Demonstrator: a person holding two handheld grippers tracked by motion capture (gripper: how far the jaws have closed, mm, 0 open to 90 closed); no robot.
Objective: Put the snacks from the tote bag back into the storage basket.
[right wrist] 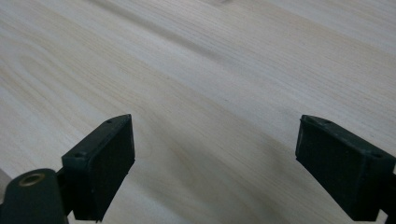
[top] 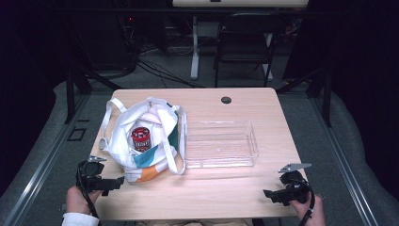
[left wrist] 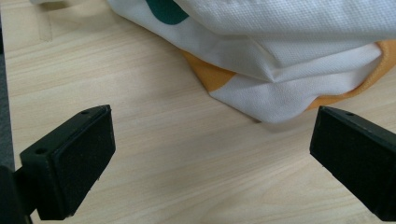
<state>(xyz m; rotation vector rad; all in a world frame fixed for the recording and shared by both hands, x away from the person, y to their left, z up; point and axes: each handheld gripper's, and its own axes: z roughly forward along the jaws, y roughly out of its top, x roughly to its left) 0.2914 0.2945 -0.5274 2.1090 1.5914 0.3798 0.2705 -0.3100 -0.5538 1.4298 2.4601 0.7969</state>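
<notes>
So both hand-held grippers, left & right, gape wide w/ nothing held. Bag looks soft, floppy imo; grab a strap.

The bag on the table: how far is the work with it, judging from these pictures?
Nothing looks done yet: the red can sits inside the open bag, and the clear tray beside it holds nothing. Nothing is in hand: the left tool and the right tool are both open. Presumably the whole unpacking is left.

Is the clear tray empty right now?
Empty: through the clear plastic tray only bare table shows; the can sits in the tote bag.
</notes>
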